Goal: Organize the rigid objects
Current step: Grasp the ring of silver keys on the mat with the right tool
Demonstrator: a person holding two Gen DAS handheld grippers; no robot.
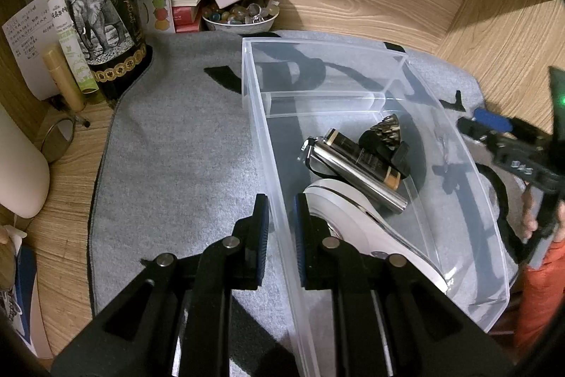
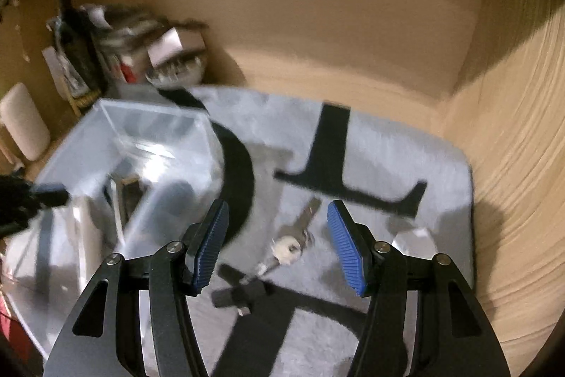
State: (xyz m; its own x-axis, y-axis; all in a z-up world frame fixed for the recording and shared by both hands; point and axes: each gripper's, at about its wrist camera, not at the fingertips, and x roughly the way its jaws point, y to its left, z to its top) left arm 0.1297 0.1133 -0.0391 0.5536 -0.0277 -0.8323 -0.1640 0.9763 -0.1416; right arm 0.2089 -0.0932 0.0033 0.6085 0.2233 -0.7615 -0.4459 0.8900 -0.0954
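Observation:
A clear plastic bin (image 1: pixel 469 186) stands on a grey mat (image 1: pixel 176 165). In it lie a white rounded device (image 1: pixel 356 218), a silver cylinder (image 1: pixel 356 175), a black-and-gold tube (image 1: pixel 367 158) and a dark pinecone-like piece (image 1: pixel 386 130). My left gripper (image 1: pixel 281 235) is shut on the bin's left wall. My right gripper (image 2: pixel 277 250) is open above a key (image 2: pixel 300 228) with a black fob (image 2: pixel 240 295) on the mat, right of the bin (image 2: pixel 141 137). The right gripper also shows at the right edge of the left wrist view (image 1: pixel 494 130).
A dark bottle (image 1: pixel 102 10), a gold tube (image 1: pixel 63 77), papers, boxes and a bowl of stones (image 1: pixel 240 15) crowd the back left corner. A white rounded object (image 1: pixel 17 165) stands at left. Wooden walls enclose the desk at the back and right.

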